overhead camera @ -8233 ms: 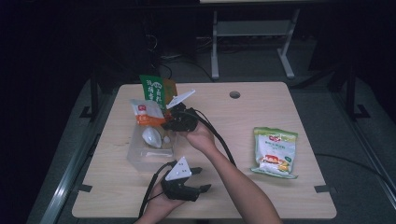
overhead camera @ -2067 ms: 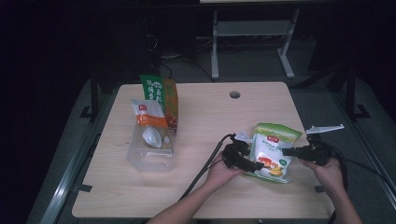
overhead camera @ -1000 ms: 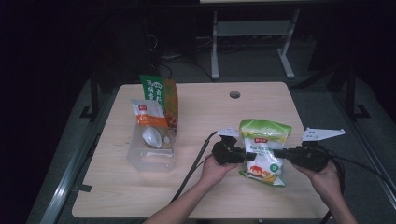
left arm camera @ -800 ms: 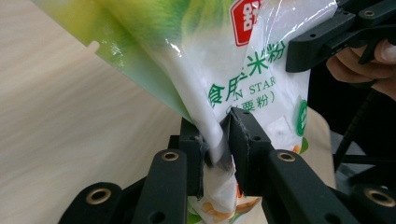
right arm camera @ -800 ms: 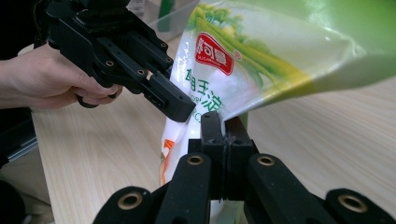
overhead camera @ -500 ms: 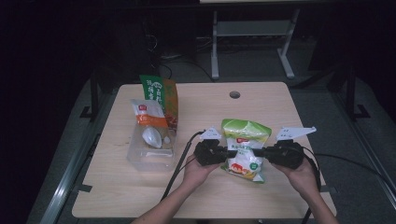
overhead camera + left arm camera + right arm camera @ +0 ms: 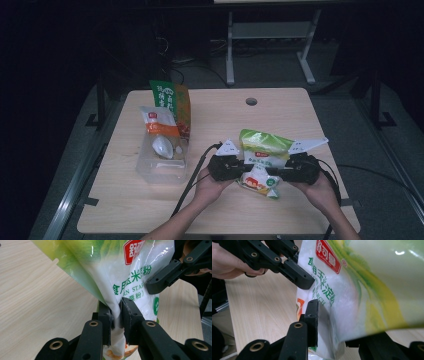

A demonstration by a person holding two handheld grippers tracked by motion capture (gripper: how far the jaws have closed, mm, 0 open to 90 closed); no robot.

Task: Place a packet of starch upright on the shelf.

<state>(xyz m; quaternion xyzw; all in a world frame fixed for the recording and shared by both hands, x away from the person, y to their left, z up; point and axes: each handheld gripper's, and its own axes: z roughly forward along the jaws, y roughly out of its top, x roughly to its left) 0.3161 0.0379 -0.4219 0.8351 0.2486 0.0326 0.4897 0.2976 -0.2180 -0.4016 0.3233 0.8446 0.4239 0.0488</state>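
Dark floor and a pale metal frame are lying behind a light wooden table with rounded corners, a fine straight grain and a small round hole near its far edge. 2 hands are coming in from the near side, each one carrying a black gripper with a grey three-cornered plate on top.

Between them the starch bag is hanging clear of the wood, right of the table's middle. It is a soft, glossy plastic pouch: green and yellow across the top, white and cloudy lower down, with a red logo patch, green Chinese lettering and an orange picture at the bottom. Light is glinting off its crinkled film.

The left gripper is pinching the bag's side, its 2 matte black jaws standing narrow with a fold of film squeezed flat between them. The right gripper is meeting the bag from the opposite side; in the right gripper view 1 jaw is pressing against the white face while the other is sitting hidden behind the pouch, so the film is clamped between them.

Well apart to the left, a clear plastic tub is holding a white pouch with an orange band, and a green and orange carton is standing upright behind it.
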